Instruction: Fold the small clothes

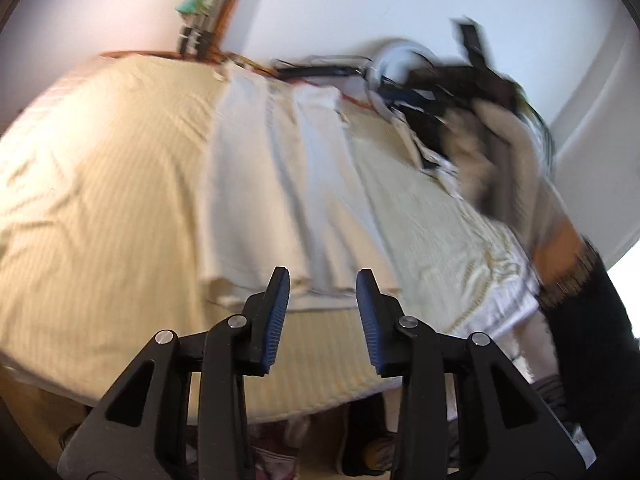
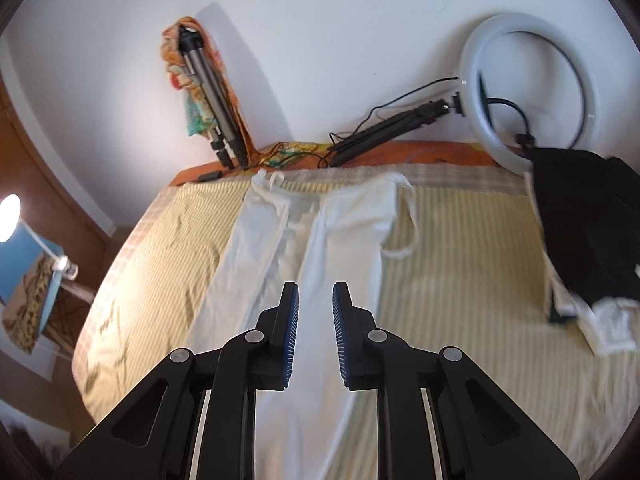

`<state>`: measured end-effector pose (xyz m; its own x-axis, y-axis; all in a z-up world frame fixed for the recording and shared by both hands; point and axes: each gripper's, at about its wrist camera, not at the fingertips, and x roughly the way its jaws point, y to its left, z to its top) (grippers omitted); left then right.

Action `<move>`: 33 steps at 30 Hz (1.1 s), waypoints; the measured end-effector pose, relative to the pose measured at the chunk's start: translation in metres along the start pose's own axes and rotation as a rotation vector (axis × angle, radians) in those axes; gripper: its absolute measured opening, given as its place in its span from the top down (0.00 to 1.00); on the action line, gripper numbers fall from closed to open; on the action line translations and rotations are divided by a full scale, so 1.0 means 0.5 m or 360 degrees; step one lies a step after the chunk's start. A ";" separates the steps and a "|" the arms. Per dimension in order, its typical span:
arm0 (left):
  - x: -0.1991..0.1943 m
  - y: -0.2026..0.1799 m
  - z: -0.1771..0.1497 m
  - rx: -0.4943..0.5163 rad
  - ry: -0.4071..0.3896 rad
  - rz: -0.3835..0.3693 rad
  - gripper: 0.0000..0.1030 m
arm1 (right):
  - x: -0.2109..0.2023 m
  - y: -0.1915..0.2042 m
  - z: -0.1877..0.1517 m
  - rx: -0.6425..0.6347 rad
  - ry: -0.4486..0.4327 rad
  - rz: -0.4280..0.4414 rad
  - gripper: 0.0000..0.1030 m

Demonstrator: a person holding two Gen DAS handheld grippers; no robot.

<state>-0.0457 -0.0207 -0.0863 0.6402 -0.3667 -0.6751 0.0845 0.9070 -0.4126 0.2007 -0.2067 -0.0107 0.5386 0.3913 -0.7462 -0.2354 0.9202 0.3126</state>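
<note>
Both our tools hang open and empty over the white garment on the bed.

Nearest, our left tool (image 1: 322, 280) gapes wide at the garment's near hem, our right tool (image 2: 315, 296) narrower above its middle. The white garment (image 2: 280, 264) lies lengthwise along the striped bed (image 2: 460, 248), straps toward the far edge (left view blurred). A black cloth pile (image 2: 580, 220) sits by the right edge; a ring light (image 2: 476, 56) leans at the far wall.

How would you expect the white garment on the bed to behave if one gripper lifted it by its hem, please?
The white garment lies flat with soft creases, so it is probably floppy and would drape. It looks thin, likely light. On the striped bedspread it might drag rather than slide.
</note>
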 end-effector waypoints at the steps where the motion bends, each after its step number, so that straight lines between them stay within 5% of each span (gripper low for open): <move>1: -0.002 0.007 0.006 -0.0002 -0.0002 0.0025 0.66 | -0.016 -0.001 -0.018 0.0006 0.0005 0.0010 0.85; 5: 0.010 0.052 0.034 -0.0016 0.0050 0.0149 0.66 | -0.058 -0.011 -0.091 0.0053 0.0056 0.0023 0.83; 8: 0.030 0.089 0.048 -0.0037 0.0135 0.0198 0.66 | -0.075 -0.010 -0.152 0.0056 0.0115 0.0022 0.65; 11: 0.054 0.118 0.057 -0.0052 0.0207 0.0214 0.66 | -0.076 -0.013 -0.220 0.0100 0.0215 0.0095 0.64; 18: 0.113 0.197 0.044 -0.0391 0.0407 0.0003 0.66 | -0.032 -0.024 -0.345 0.0293 0.0452 0.0320 0.64; 22: 0.118 0.201 0.052 -0.0422 0.0412 -0.0056 0.66 | -0.018 -0.019 -0.368 0.0311 0.0493 0.0393 0.64; 25: 0.128 0.193 0.053 -0.0421 0.0432 -0.0083 0.66 | -0.015 -0.011 -0.367 0.0262 0.0495 0.0401 0.72; 28: 0.136 0.177 0.050 -0.0340 0.0451 -0.0077 0.98 | -0.004 -0.011 -0.369 0.0274 0.0518 0.0400 0.95; 33: 0.107 0.179 0.050 -0.0331 0.0375 -0.0054 0.99 | -0.029 -0.031 -0.371 0.0367 0.0459 0.0482 0.96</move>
<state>0.0149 0.0462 -0.1441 0.4428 -0.4562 -0.7718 -0.0704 0.8405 -0.5372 0.0467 -0.2277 -0.1137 0.2192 0.6541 -0.7239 -0.1438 0.7555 0.6391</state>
